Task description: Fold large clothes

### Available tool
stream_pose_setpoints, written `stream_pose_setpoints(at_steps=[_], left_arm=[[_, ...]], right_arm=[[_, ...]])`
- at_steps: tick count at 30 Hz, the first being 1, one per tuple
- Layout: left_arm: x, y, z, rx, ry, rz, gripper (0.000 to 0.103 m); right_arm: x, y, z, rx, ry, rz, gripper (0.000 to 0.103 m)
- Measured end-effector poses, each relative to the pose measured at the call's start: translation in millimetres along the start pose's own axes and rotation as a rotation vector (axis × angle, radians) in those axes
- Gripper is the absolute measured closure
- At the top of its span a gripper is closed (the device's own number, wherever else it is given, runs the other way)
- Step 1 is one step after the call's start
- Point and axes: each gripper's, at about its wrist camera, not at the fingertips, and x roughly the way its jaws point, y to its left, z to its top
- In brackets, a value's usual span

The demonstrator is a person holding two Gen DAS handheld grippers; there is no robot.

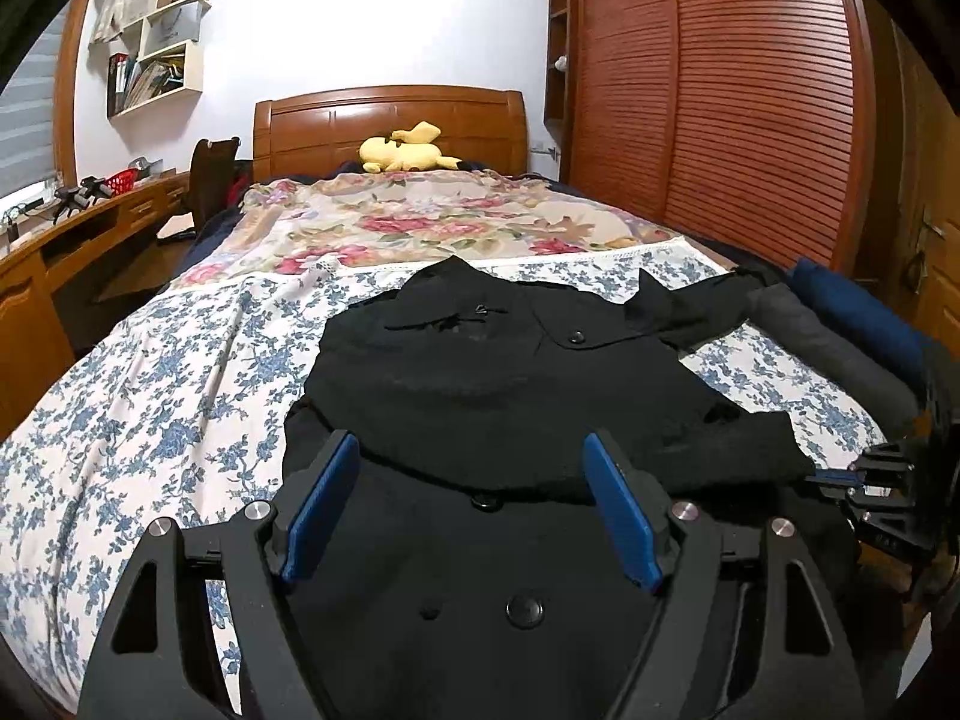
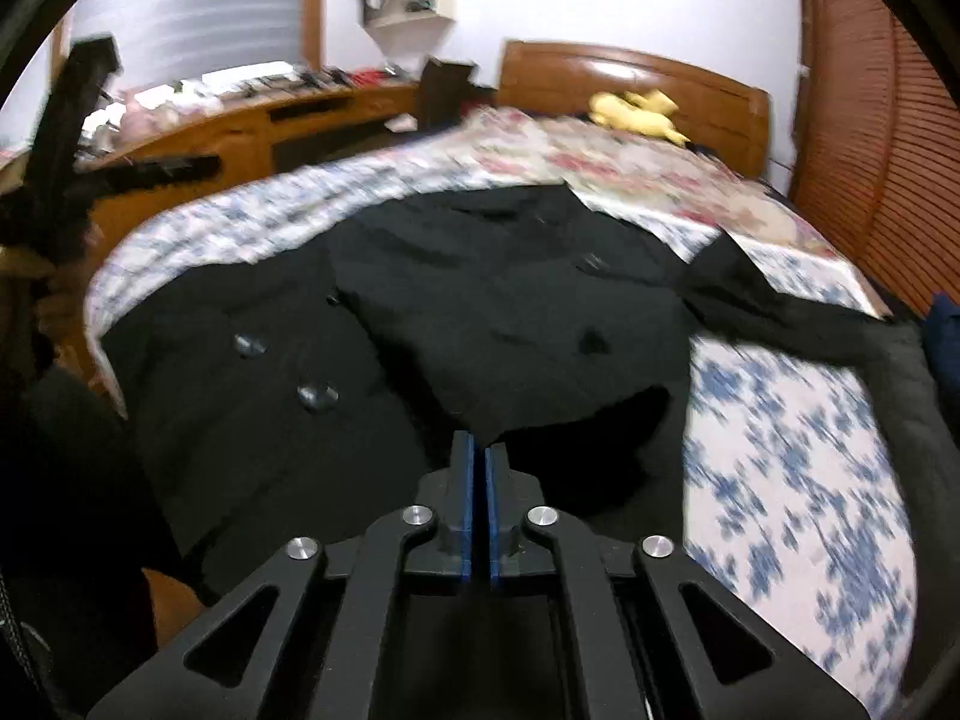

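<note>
A bed [image 1: 150, 372] fills both views, covered by a blue-flowered sheet [image 1: 180, 420] in front and a red-flowered blanket [image 1: 420, 222] toward the wooden headboard [image 1: 390, 120]. A slatted wardrobe [image 1: 750, 120] stands on one side of the bed, a wooden tabletop [image 1: 90, 222] with clutter on the other, and wall shelves [image 1: 156, 42] hang above it.

A black coat [image 1: 498, 372] lies spread across the near end of the bed on the blue-flowered sheet, its collar toward the headboard and its buttons [image 2: 315, 397] facing up. One sleeve lies folded across the body; the other reaches toward the wardrobe side. Beside that edge of the bed lie a grey roll [image 1: 840, 360] and a dark blue roll [image 1: 864, 318] of cloth, side by side.

A yellow plush toy [image 1: 405, 150] sits at the headboard.

The left gripper [image 1: 474, 504] hovers over the coat's lower half, its blue-padded fingers [image 1: 321, 504] wide apart with nothing between them. The right gripper [image 2: 478, 450] has its fingers pressed together at the edge of the folded sleeve; its view is blurred, and whether cloth is pinched between them cannot be told. In the left wrist view the right gripper's tip sits at the sleeve's cuff.
</note>
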Motion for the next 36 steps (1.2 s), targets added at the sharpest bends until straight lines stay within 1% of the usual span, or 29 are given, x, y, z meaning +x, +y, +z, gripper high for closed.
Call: stream_pose_setpoints(at_steps=[1, 2, 8, 11, 15, 19, 23, 25, 27, 28, 29, 30, 32, 36], left_arm=[[0, -1, 1, 0.002, 0.000, 0.000, 0.025], [1, -2, 1, 0.002, 0.000, -0.001, 0.025], [7, -10, 10, -0.009, 0.001, -0.024, 0.025], [14, -16, 14, 0.003, -0.001, -0.028, 0.025], [29, -23, 18, 0.014, -0.001, -0.034, 0.025], [48, -27, 18, 0.023, -0.004, -0.037, 0.025], [75, -29, 11, 0.015, 0.023, -0.059, 0.025], [90, -31, 5, 0.021, 0.042, -0.066, 0.025], [100, -31, 1, 0.020, 0.056, -0.076, 0.025], [106, -32, -1, 0.020, 0.061, -0.081, 0.025], [110, -33, -4, 0.022, 0.065, -0.084, 0.025], [115, -34, -7, 0.026, 0.068, -0.083, 0.025], [122, -38, -11, 0.036, 0.077, -0.084, 0.025], [130, -44, -16, 0.060, 0.093, -0.096, 0.025]], right_arm=[[1, 0, -2, 0.005, 0.019, 0.012, 0.101], [0, 2, -5, 0.008, 0.021, 0.028, 0.101], [-1, 8, -15, 0.018, 0.066, 0.048, 0.101], [-8, 5, -12, 0.028, 0.055, 0.057, 0.101], [-20, 2, -6, 0.036, 0.020, 0.058, 0.101], [-21, -5, 7, 0.047, -0.017, 0.040, 0.101], [-3, -12, 16, 0.060, -0.010, -0.002, 0.095], [9, -14, 21, 0.061, -0.002, -0.014, 0.088], [22, -14, 24, 0.063, 0.014, -0.034, 0.074], [29, -14, 24, 0.065, 0.020, -0.038, 0.071], [34, -13, 25, 0.069, 0.027, -0.038, 0.066], [41, -13, 27, 0.073, 0.036, -0.036, 0.064], [53, -13, 27, 0.081, 0.062, -0.042, 0.064], [76, -15, 18, 0.099, 0.122, -0.040, 0.063]])
